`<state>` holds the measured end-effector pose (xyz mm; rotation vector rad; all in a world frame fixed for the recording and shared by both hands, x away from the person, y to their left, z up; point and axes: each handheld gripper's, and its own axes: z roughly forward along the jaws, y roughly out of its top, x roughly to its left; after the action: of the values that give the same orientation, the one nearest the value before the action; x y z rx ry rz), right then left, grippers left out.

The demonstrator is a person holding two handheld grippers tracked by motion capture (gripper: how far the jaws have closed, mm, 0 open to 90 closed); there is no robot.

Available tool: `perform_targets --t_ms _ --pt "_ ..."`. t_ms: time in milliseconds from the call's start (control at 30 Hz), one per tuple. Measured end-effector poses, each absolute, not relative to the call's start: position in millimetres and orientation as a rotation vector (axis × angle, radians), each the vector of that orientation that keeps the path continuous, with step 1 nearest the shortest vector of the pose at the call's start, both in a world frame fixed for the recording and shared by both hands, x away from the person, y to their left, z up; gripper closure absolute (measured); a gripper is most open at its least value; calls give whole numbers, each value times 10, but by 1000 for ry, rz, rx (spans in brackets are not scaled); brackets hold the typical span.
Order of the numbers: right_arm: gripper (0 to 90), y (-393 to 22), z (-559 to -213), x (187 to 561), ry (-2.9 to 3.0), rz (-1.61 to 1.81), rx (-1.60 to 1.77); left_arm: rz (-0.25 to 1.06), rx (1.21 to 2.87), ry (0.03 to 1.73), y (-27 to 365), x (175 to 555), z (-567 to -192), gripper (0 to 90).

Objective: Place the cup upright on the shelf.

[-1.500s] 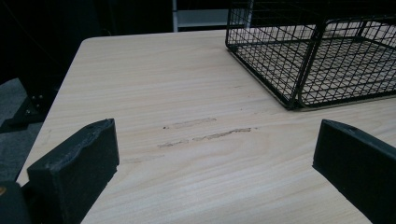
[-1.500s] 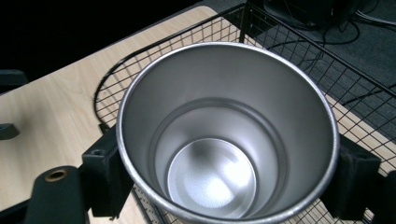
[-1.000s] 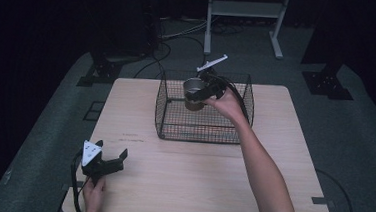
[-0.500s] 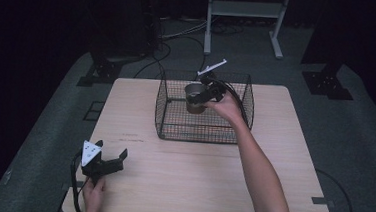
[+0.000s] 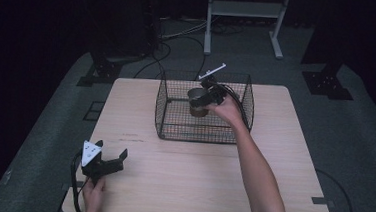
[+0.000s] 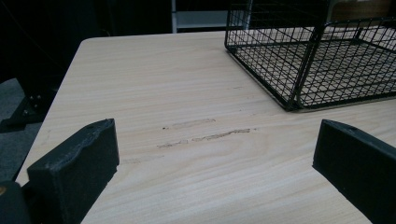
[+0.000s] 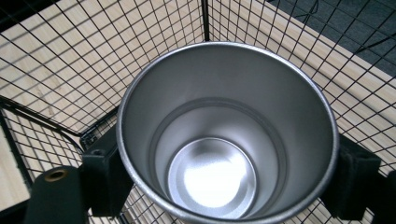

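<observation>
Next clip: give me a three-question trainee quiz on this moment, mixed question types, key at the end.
1. True or false: the right gripper is shut on the metal cup.
2. Where is the cup? A) lying on the bare table; B) held upright over the inside of the wire basket; C) between the left gripper's jaws.
3. In a few words: how do the left gripper's jaws stand, and what is between them?

Key
1. True: a black jaw presses on each side of the cup.
2. B: mesh shows around and below the cup; whether it touches the floor cannot be told.
3. Wide open, with nothing between them but bare tabletop.
</observation>
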<state>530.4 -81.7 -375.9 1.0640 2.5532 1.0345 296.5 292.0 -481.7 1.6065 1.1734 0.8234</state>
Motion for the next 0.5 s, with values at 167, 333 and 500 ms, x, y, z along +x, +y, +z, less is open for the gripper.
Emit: perform_targets --t_ms 167,333,500 --pt "179 -808 -3803 5310 2560 1035 1056 823 1606 1173 2920 2964 -4817 0" --pt "178 -821 -3866 5337 2552 1023 1080 823 1607 1173 2920 2964 -4817 0" --pt "177 -806 -3932 5358 2570 990 1081 823 1606 1172 2918 2964 -4818 0"
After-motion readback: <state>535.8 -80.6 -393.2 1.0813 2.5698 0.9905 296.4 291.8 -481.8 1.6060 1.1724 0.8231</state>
